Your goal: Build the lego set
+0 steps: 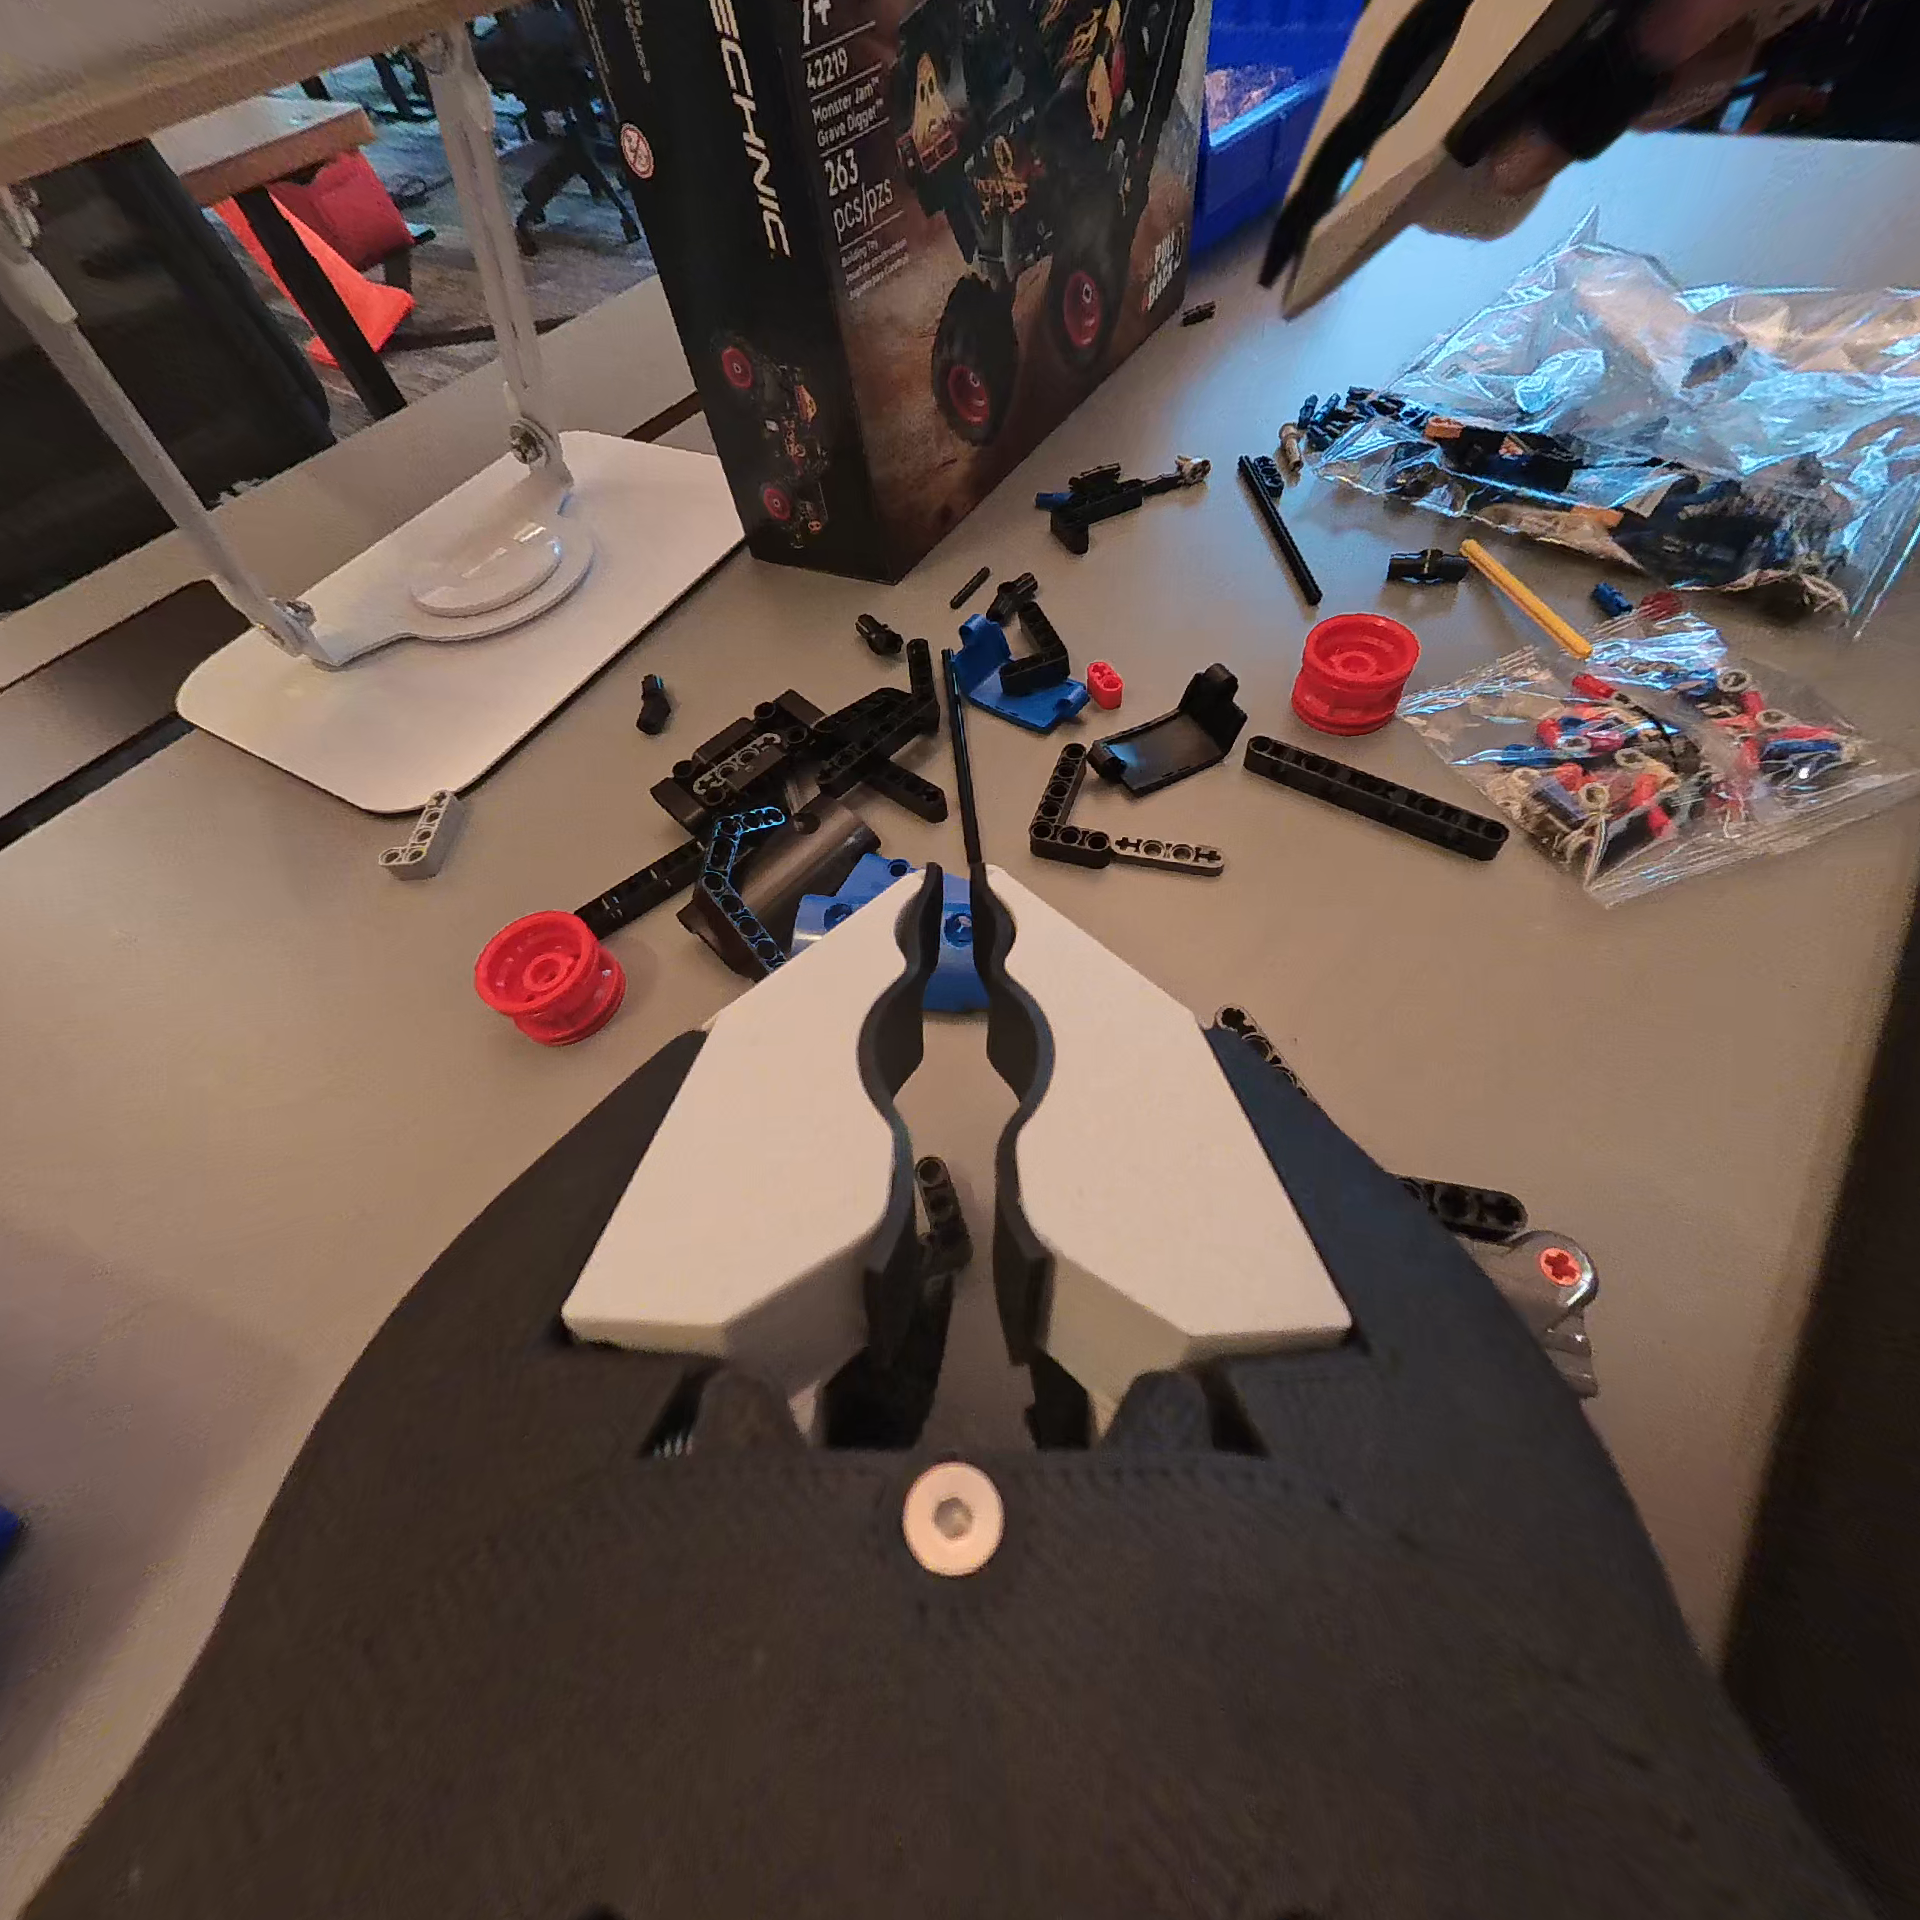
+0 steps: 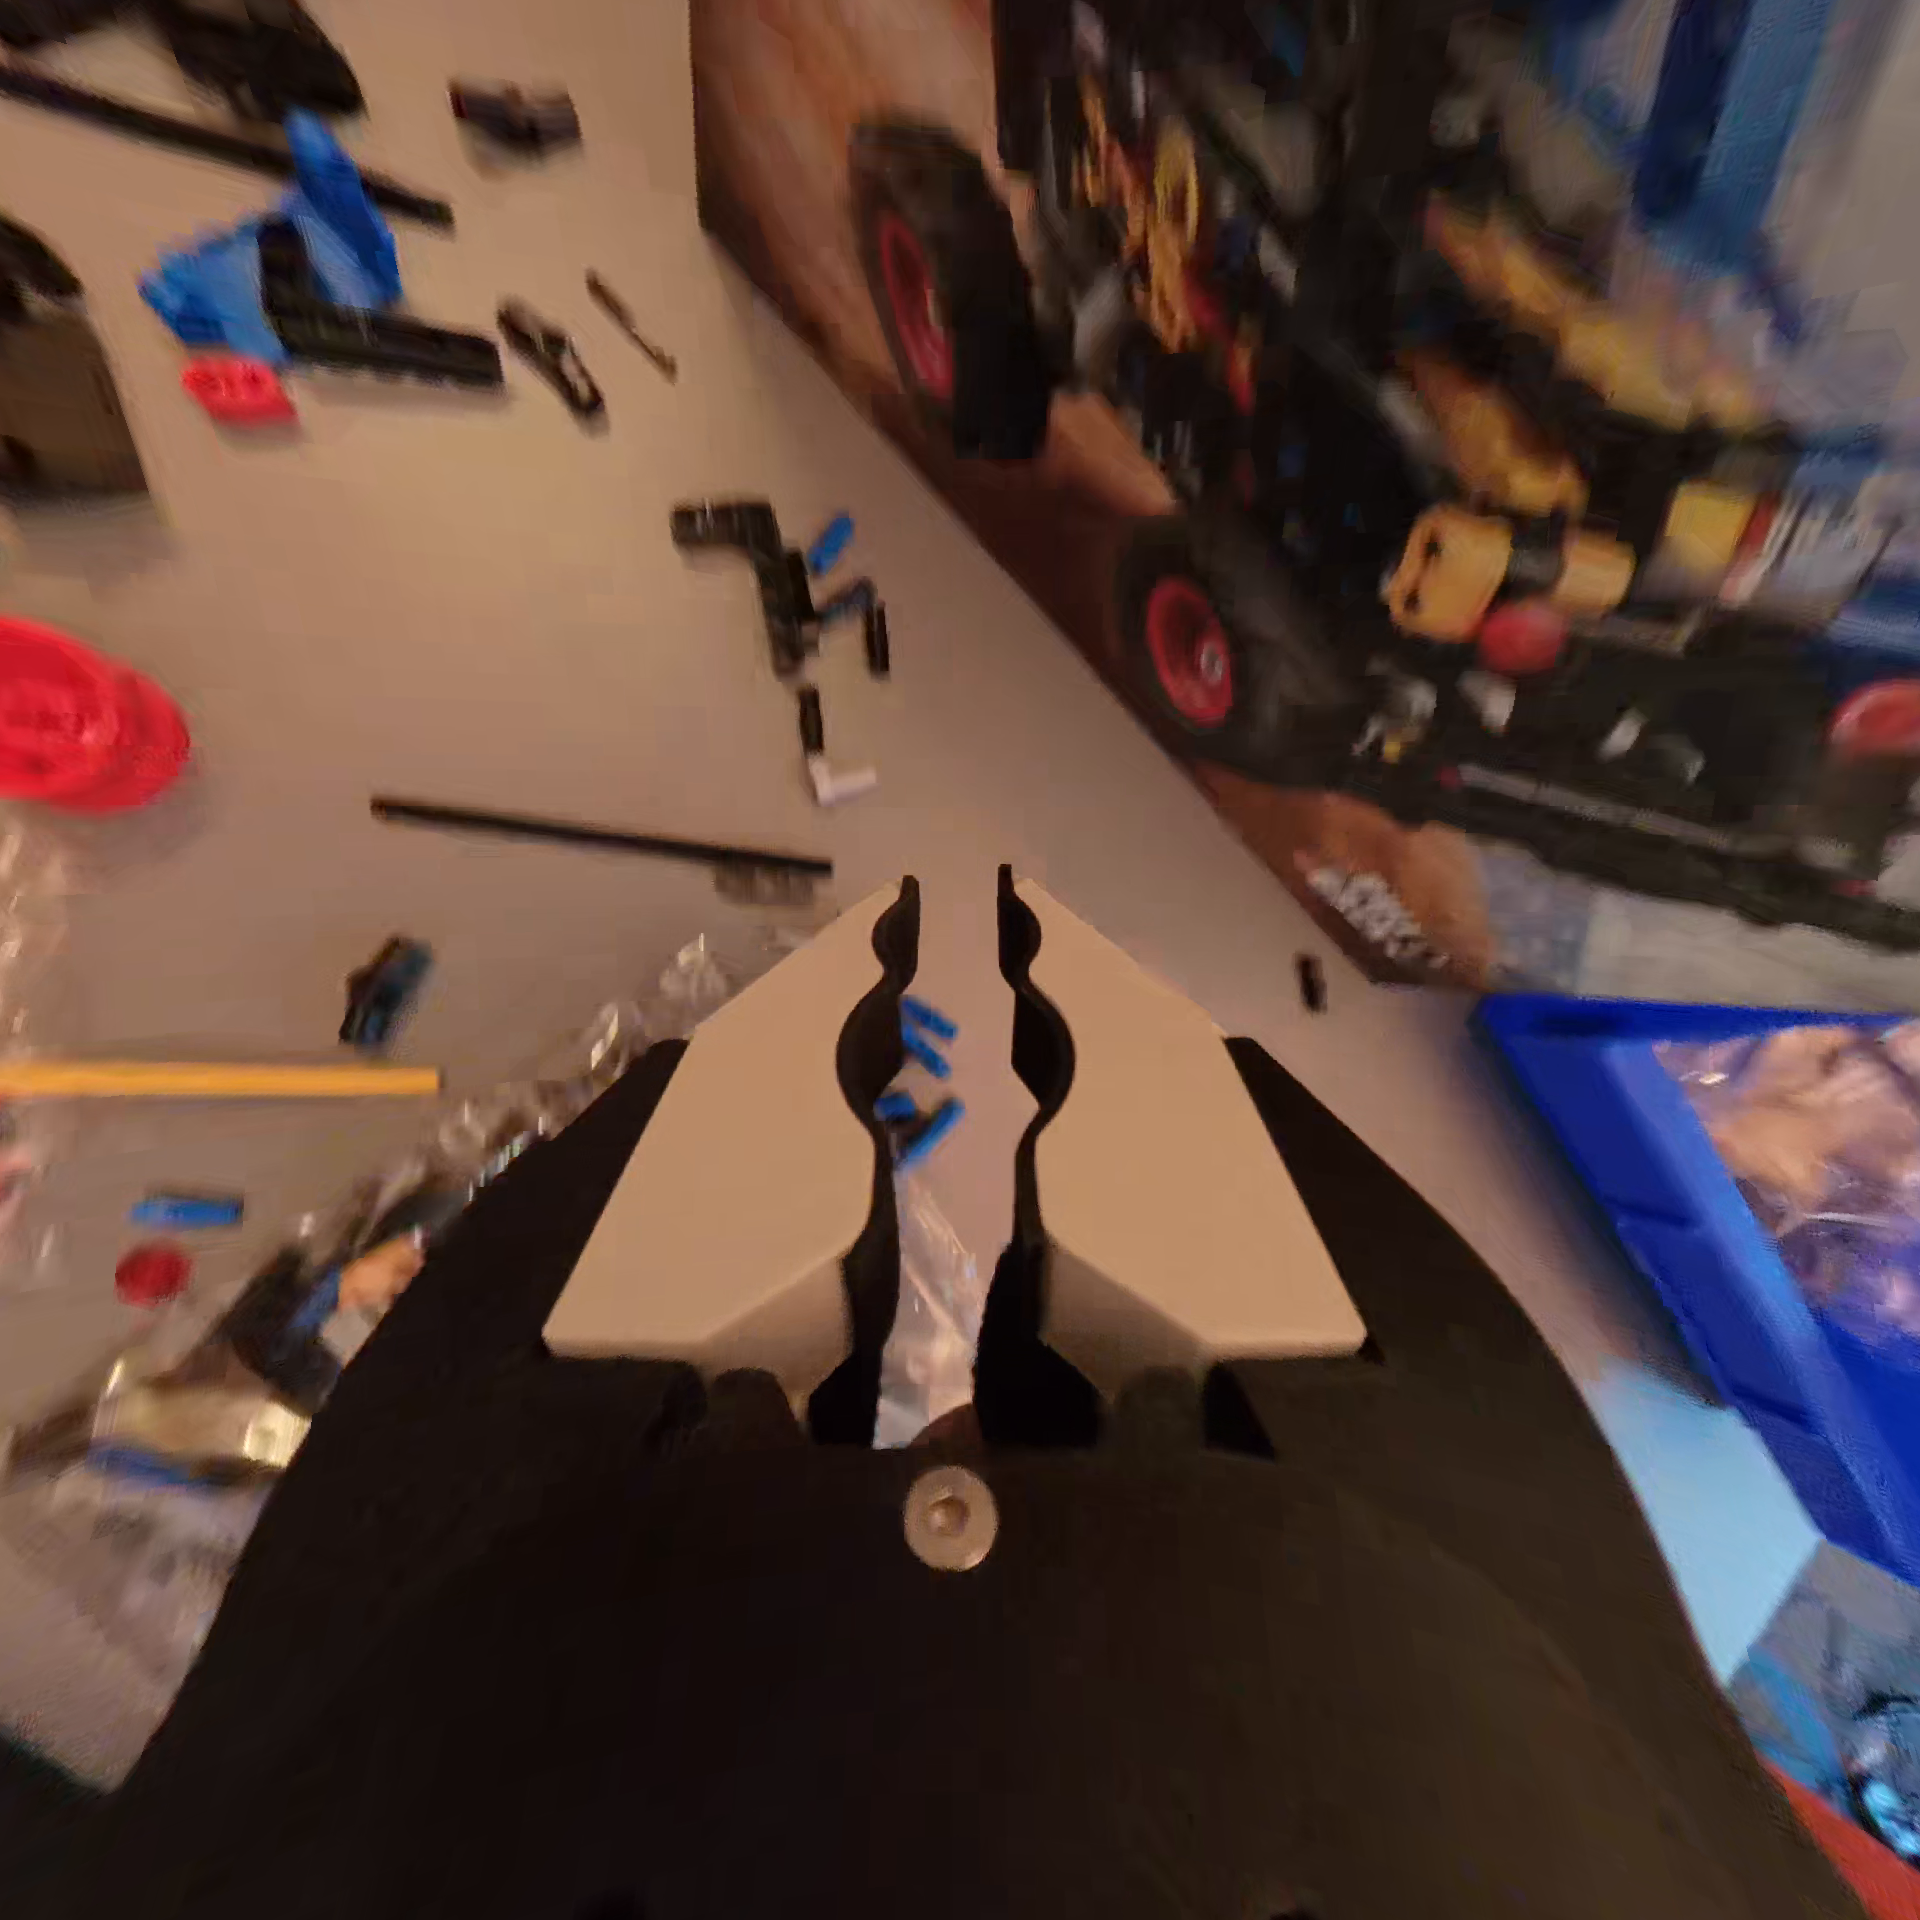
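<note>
Left wrist view: left claw pinches a thin black axle above the worktop.
Lego parts lie mid-frame; right claw, blurred, is open, gripping nothing.

The left gripper sits at centre, jaws nearly closed on a thin black axle pointing to 12 o'clock. Black beams lie at 11, a red wheel at 9, another wheel at 2. The box stands at 12. Parts bags (clear plastic) lie at 2, beneath the right gripper.
</note>
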Motion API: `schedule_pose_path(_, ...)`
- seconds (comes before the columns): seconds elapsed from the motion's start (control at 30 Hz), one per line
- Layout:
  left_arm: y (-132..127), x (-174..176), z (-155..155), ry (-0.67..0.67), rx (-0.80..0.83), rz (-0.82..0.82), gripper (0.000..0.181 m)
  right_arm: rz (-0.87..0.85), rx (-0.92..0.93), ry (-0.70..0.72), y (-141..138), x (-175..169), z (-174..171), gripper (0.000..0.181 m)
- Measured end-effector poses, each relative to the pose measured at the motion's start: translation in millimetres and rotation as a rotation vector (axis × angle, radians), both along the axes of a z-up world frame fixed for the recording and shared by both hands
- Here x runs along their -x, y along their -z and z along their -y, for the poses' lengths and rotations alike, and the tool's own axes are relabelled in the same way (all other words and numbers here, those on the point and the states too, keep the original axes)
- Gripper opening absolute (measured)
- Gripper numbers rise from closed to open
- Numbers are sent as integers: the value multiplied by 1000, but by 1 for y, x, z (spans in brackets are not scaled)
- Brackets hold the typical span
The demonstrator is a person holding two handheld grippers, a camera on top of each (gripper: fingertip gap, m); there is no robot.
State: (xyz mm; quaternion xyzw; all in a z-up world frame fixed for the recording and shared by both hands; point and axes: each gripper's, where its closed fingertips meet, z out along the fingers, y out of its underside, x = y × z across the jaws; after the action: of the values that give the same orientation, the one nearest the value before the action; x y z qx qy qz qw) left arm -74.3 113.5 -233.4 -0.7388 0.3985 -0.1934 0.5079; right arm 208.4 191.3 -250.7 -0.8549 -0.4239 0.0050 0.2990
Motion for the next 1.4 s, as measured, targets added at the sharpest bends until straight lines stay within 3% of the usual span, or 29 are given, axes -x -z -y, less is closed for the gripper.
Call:
schedule_pose_path(0.17, -1, -7, 2, 26, 8, 7, 3, 20, 101, -66, 9, -33, 15, 14)
schedule_pose_path(0.43, 6, -8, 1, 24, 5, -31, 3, 50, 165, -142, 45, -32, 16, 12)
schedule_pose_path(0.57, 6, -8, -1, 20, 20, -13, 3, 13, 198, -163, 46, -27, 18, 1)
schedule_pose_path(0.83, 7, -9, -3, 18, 15, -23, 3, 1, 179, -176, 46, -25, 20, 0)
schedule_pose_path(0.97, 6, -10, -4, 18, 10, -20, 3, -32, 133, -167, 32, -23, 22, 0)
schedule_pose_path(1.13, -2, -11, -4, 17, -21, 1, 6, -87, 25, -180, -4, -6, 29, 0)
schedule_pose_path(1.4, -28, -26, 7, 76, -181, 24, 21, -323, -144, -348, -72, 97, 68, 0)
